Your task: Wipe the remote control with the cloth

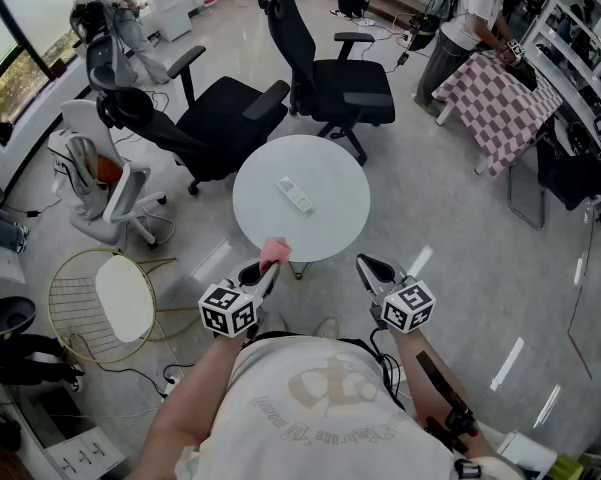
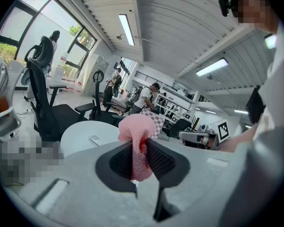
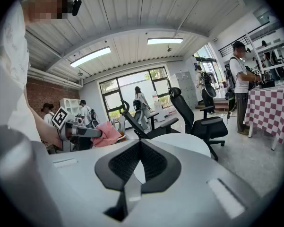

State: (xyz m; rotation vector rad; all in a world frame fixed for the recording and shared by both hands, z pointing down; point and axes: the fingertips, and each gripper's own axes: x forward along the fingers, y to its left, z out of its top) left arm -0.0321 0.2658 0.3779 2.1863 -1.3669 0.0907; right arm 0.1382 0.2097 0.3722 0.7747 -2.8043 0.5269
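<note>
**Left gripper** (image 2: 141, 144): the jaws are closed on a pink cloth (image 2: 138, 126). The cloth is pinched between the two dark pads and bulges above them in a rounded fold.

**Right gripper** (image 3: 141, 143): the jaws are pressed together, pad against pad, with nothing between them.

**Position:** both grippers are held at the near edge of the round white worktop (image 1: 335, 183). In the head view the cloth overlaps the near rim of the worktop, while the right gripper stops just short of that rim.

**Task object:** the remote control (image 1: 296, 195) is a slim pale bar lying flat and slantwise near the middle of the worktop. It is well apart from both sets of jaws and the cloth does not touch it.

**Surroundings:**
- Two black office chairs (image 1: 230, 118) stand on the floor at the far side of the worktop.
- A white chair (image 1: 110, 183) stands to the left of the worktop.
- A round gold wire stool (image 1: 100, 303) stands to its near left.
- A table under a checked cover (image 1: 500, 103) stands far right of the worktop, with a person (image 1: 470, 18) beside it.
</note>
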